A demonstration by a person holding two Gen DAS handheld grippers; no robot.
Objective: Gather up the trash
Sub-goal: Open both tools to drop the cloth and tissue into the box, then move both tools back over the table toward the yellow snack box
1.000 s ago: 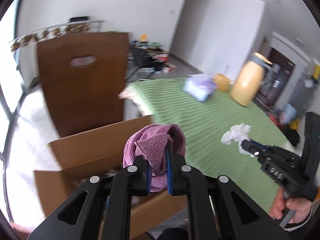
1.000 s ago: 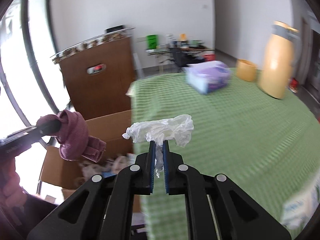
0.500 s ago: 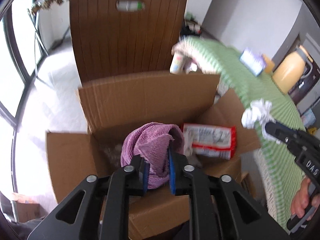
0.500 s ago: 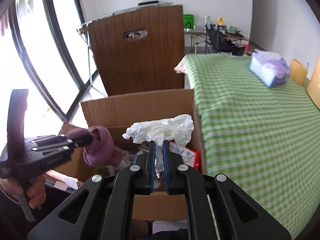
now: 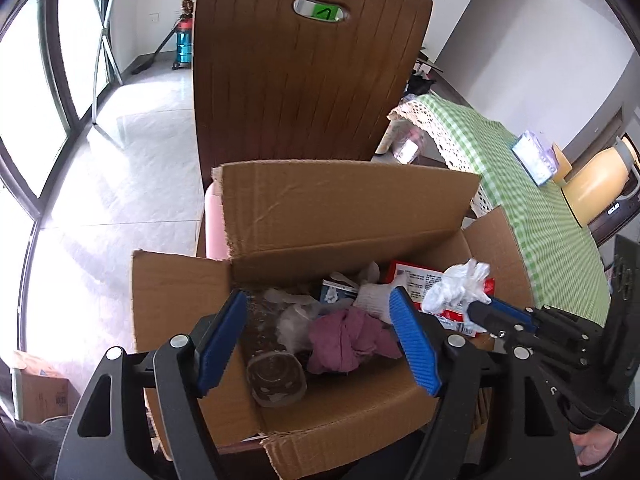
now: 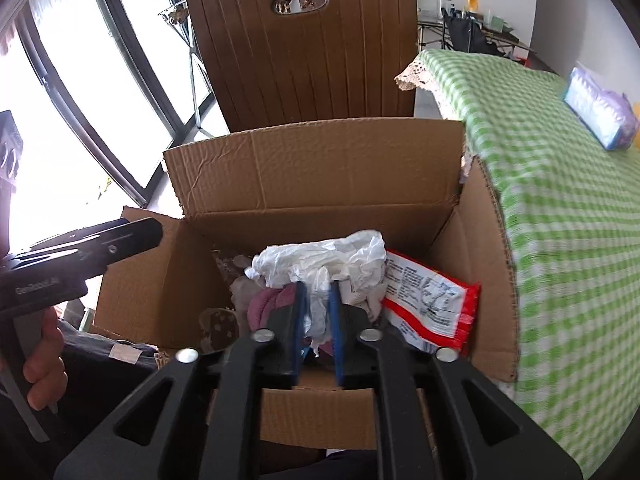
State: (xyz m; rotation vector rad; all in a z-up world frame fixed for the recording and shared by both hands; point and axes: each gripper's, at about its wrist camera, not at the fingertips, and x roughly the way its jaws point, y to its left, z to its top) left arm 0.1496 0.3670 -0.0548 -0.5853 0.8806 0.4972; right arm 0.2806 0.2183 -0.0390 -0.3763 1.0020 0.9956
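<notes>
Left hand-held gripper point(image 5: 318, 340): its blue-padded jaws stand wide apart and carry nothing. It hangs over the open brown cardboard box point(image 5: 344, 208), directly above the crumpled mauve knitted cloth point(image 5: 348, 340), which lies loose among the rubbish inside, beside a clear glass jar point(image 5: 276, 376) resting on its side with its mouth toward the camera.

Right hand-held gripper point(image 6: 318, 308): the jaws are clamped on a crumpled white tissue wad point(image 6: 320, 264), pinching a narrow tail of it between the blue pads. The wad hangs above the box interior, over the mauve cloth and just left of a red-and-white printed snack wrapper point(image 6: 428, 300).

Step in hand, as judged: release the tissue into the box. Keep the right unit centred between the box walls, well inside the near flap. Lower it until the wad is below the rim, then spread the jaws fully; thin paper may cling to a pad, so a slight shake may be needed. Hold the left unit clear of the drop path.

Orientation: the wad is wider than tall, its long axis running roughly left to right across the jaws, with the tail pointing down toward the wrist camera. To the right, a green checked cloth covers the tabletop point(image 6: 560, 200)
</notes>
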